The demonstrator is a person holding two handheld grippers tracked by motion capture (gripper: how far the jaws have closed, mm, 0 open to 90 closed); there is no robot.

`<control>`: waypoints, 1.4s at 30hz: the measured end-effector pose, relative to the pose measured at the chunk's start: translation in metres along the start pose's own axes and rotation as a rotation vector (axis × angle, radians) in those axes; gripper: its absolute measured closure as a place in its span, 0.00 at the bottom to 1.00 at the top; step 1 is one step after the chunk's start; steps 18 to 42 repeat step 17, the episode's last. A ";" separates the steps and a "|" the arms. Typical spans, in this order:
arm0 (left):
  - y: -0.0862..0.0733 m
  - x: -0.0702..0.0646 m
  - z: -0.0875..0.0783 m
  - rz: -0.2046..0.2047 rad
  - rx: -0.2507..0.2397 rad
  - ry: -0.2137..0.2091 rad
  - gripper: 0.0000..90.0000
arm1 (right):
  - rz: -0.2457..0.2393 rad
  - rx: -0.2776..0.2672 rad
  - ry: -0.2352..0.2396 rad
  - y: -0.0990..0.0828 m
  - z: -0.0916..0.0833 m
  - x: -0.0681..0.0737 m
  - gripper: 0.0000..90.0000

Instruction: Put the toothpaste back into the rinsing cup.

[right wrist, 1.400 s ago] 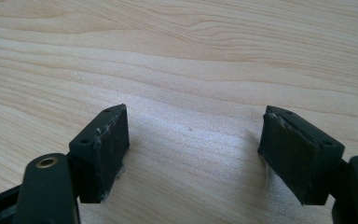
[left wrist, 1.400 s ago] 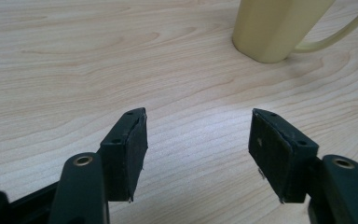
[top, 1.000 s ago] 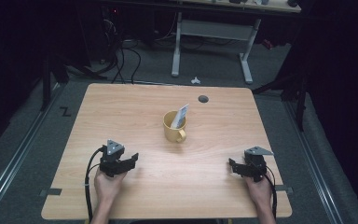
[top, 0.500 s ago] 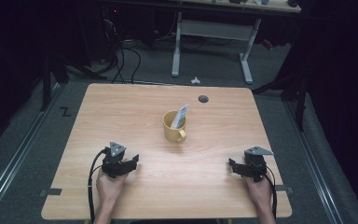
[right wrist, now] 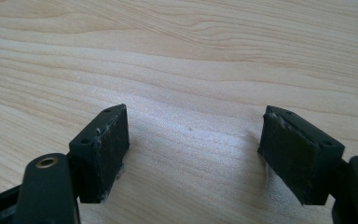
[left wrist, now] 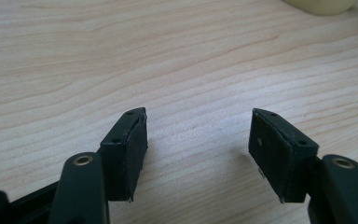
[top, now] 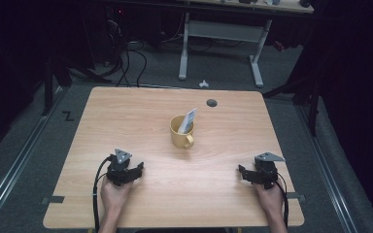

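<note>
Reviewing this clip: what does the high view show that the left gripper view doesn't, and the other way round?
High view: the whole yellow mug with a packet standing in it, its handle toward the person, plus both hands, the right tool and the table's cable hole.
Left gripper view: a close look at the left tool, its black pads apart with bare wood between them.
Both: the wooden table and the mug.

Legible markings: a black Z-shaped mark [top: 68, 116] on the floor left of the table [top: 126, 111]; print on the packet [top: 188, 121] in the mug [top: 181, 132] possibly present, too small to read.
</note>
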State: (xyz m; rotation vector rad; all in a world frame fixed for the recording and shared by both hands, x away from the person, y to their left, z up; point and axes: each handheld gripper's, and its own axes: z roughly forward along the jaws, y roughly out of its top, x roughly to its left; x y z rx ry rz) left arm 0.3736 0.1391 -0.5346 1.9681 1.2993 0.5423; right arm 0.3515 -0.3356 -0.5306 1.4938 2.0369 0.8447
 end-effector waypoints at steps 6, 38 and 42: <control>0.000 -0.001 0.001 0.019 0.000 0.008 0.40 | 0.000 0.000 0.000 0.000 0.000 0.000 0.27; 0.000 -0.001 0.001 0.026 0.003 0.000 0.37 | -0.001 0.000 0.000 0.000 0.000 0.000 0.26; 0.000 -0.001 0.001 0.026 0.003 0.000 0.37 | -0.001 0.000 0.000 0.000 0.000 0.000 0.26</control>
